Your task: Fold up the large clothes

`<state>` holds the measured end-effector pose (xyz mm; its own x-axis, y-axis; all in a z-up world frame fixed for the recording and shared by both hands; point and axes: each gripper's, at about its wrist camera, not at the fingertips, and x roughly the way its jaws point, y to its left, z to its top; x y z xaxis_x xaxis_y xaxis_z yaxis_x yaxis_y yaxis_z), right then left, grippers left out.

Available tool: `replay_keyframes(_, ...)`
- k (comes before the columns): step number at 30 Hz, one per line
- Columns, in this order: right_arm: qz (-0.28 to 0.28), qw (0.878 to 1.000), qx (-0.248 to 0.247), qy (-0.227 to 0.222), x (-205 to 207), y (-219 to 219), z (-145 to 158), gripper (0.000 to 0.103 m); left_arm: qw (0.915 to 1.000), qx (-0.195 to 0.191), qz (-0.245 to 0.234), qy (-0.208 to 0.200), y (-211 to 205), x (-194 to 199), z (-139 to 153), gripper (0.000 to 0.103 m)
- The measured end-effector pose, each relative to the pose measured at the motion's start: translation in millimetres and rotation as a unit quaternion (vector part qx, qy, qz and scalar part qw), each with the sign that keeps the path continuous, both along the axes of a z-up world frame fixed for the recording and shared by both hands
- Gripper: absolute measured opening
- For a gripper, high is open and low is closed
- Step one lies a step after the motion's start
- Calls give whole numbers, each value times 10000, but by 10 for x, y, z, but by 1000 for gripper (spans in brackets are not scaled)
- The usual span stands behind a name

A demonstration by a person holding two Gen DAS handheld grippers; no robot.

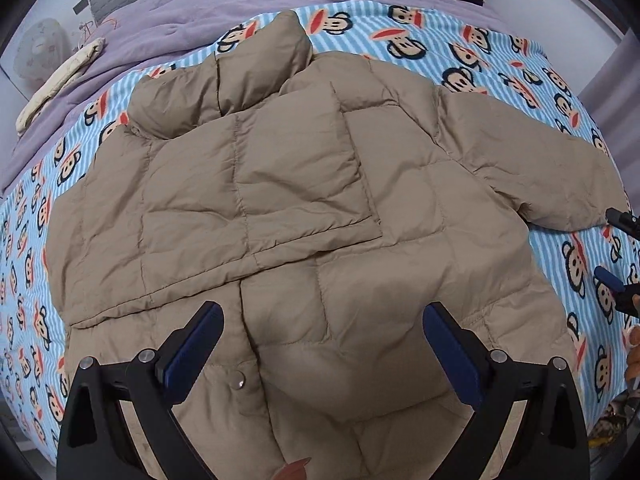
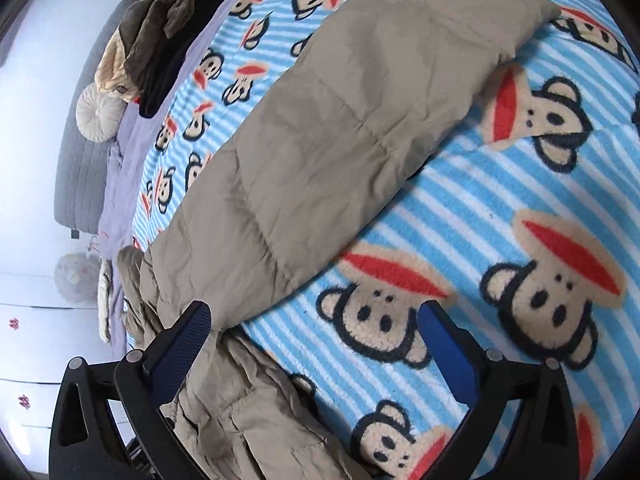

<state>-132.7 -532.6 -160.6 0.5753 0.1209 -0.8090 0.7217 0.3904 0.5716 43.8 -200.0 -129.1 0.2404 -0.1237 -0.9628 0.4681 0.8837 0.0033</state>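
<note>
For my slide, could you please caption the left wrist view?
Open left gripper above a tan puffer jacket, one sleeve folded across.

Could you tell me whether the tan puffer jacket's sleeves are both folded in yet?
Only one. One sleeve lies folded across the jacket; the other sleeve is spread out on the monkey-print blanket.

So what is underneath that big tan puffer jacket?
The tan quilted puffer jacket lies spread on a blue-and-white striped fleece blanket printed with monkey faces, which shows all around it. What lies beneath the blanket, or directly under the jacket's middle, is covered.
</note>
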Motion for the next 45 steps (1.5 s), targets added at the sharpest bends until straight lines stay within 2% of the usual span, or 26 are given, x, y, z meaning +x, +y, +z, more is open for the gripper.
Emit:
replay_keyframes(4, -329, 9995, 30, -4, -75, -247, -58, 103, 10000, 8, 26, 46, -67, 4, -28, 100)
replay_keyframes(11, -1262, 9891, 409, -633, -178, -869, -205, 103, 9997, 87, -142, 163, -209, 12, -98, 100)
replay_keyframes(14, -1627, 9796, 671, -968, -173, -1074, -275, 103, 9997, 75, -140, 188, -276, 12, -103, 100)
replay_keyframes(20, -2296, 9482, 1332, -1744, -139, -1339, -381, 103, 9998, 7, -44, 181, -343, 33, -69, 100)
replay_keyframes(21, -2355, 9449, 1412, -1781, -112, -1358, -387, 101, 9998, 0, -34, 179, -350, 33, -63, 100)
replay_keyframes(23, -2364, 9410, 1604, -1816, -60, -1386, -399, 81, 9999, -24, -27, 168, -354, 33, -48, 100)
replay_keyframes(24, -2328, 9403, 1710, -1800, -31, -1385, -412, 42, 9999, -15, -29, 155, -353, 33, -42, 100)
replay_keyframes(25, -2268, 9402, 1815, -1780, 6, -1370, -426, 9, 9999, -2, -29, 146, -353, 32, -38, 100)
replay_keyframes(26, -2218, 9405, 1856, -1782, 45, -1353, -428, 6, 9999, 7, -27, 142, -349, 33, -34, 100)
replay_keyframes(31, -1773, 9503, 1497, -2076, 237, -1267, -146, 6, 9999, 7, -21, 137, -294, 65, -24, 100)
replay_keyframes(36, -917, 9603, 1100, -2395, 637, -1048, 314, 6, 9999, -86, 28, 106, -169, 141, 10, 100)
replay_keyframes(41, 266, 9655, 582, -2523, 1252, -524, 789, 6, 9995, -238, 195, 12, 80, 267, 80, 100)
replay_keyframes(45, 1346, 9609, 25, -2420, 1819, 142, 1072, 6, 9993, -258, 268, -105, 312, 387, 111, 100)
